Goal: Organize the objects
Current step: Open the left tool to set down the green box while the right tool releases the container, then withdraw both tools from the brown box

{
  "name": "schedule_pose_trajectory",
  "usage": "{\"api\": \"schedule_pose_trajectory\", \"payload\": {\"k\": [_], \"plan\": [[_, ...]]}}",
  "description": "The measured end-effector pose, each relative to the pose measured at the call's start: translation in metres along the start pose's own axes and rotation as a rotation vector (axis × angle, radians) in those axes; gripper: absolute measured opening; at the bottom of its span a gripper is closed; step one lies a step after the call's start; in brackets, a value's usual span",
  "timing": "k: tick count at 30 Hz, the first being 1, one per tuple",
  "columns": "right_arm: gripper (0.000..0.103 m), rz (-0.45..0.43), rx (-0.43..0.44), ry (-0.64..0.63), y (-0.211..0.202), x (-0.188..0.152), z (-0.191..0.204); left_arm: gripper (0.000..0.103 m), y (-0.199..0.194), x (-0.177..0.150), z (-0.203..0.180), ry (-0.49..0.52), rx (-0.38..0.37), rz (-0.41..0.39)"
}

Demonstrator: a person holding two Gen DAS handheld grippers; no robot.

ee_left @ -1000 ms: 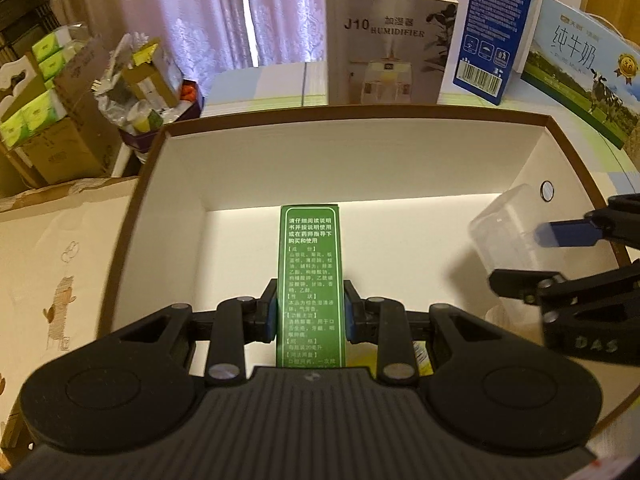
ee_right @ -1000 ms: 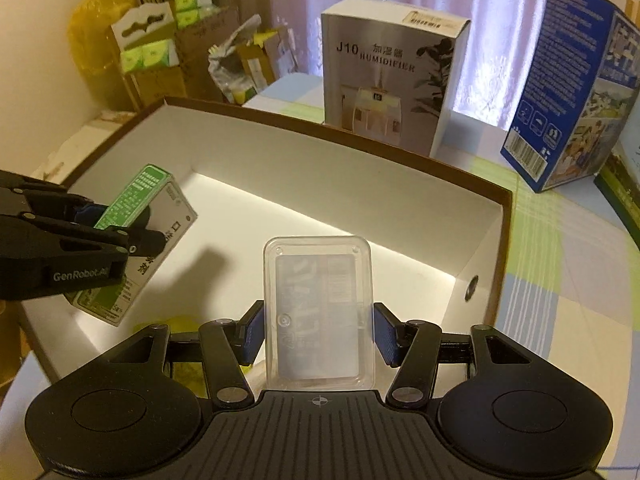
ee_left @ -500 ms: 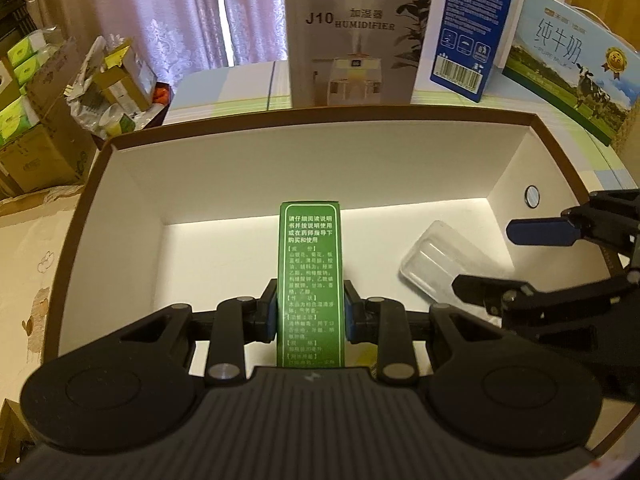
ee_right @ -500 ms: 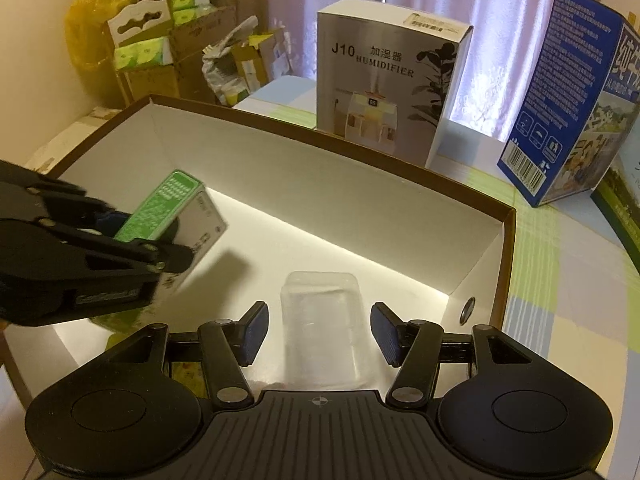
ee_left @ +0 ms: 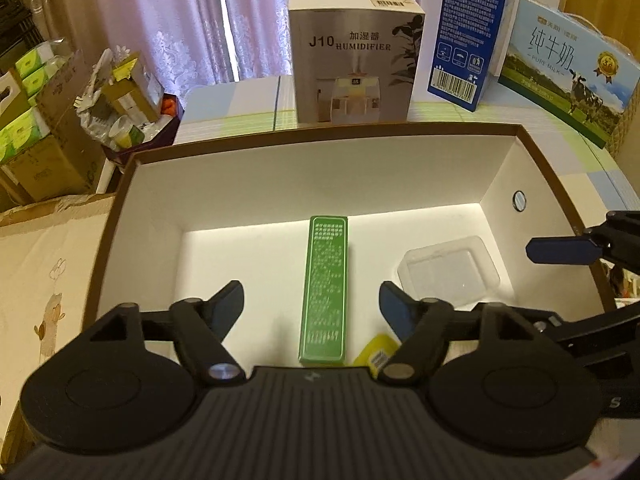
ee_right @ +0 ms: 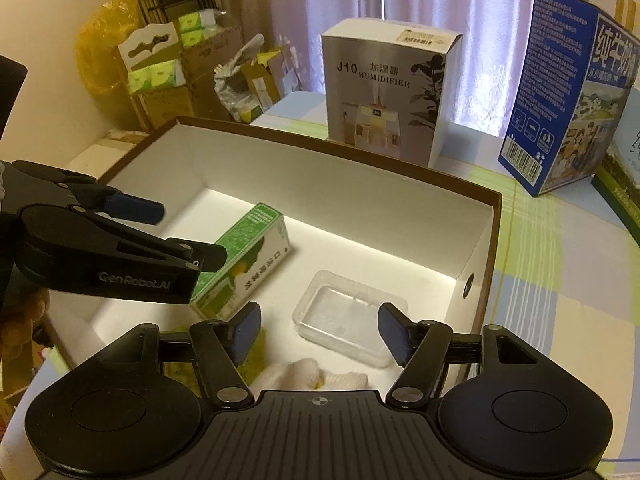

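Your left gripper [ee_left: 311, 306] is spread wide and holds nothing, with the green medicine carton [ee_left: 325, 288] lying free between its fingers on the floor of the brown-rimmed box [ee_left: 320, 130]; your right gripper [ee_right: 319, 333] is also released above the clear plastic case [ee_right: 347, 316], which rests at the right end of the floor. Lift both grippers straight up, so no finger drags what lies under it. The near part is crowded by a yellow item [ee_left: 376, 354] and a white cloth [ee_right: 316, 376], while the far-left floor is free.
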State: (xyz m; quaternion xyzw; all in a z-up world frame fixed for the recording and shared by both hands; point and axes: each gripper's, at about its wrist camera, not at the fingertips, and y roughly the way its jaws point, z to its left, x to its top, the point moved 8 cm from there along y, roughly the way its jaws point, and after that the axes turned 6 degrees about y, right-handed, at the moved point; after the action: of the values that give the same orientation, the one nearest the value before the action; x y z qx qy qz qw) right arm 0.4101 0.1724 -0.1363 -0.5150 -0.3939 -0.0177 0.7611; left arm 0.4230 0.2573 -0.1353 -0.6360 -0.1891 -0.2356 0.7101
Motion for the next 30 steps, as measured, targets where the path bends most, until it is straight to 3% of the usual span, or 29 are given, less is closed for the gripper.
{"api": "schedule_pose_trajectory", "payload": {"k": [2, 11, 30], "plan": [[0.064, -0.003, 0.006, 0.007, -0.006, -0.003, 0.002, 0.080, -0.008, -0.004, 0.002, -0.006, 0.009, 0.004], [0.065, -0.034, 0.019, 0.043, -0.040, -0.014, 0.009, 0.088, -0.052, -0.025, 0.009, -0.054, 0.040, -0.003], [0.065, -0.085, 0.054, 0.087, -0.105, -0.044, 0.023, 0.090, -0.114, -0.064, -0.022, -0.076, 0.022, -0.028]]}}
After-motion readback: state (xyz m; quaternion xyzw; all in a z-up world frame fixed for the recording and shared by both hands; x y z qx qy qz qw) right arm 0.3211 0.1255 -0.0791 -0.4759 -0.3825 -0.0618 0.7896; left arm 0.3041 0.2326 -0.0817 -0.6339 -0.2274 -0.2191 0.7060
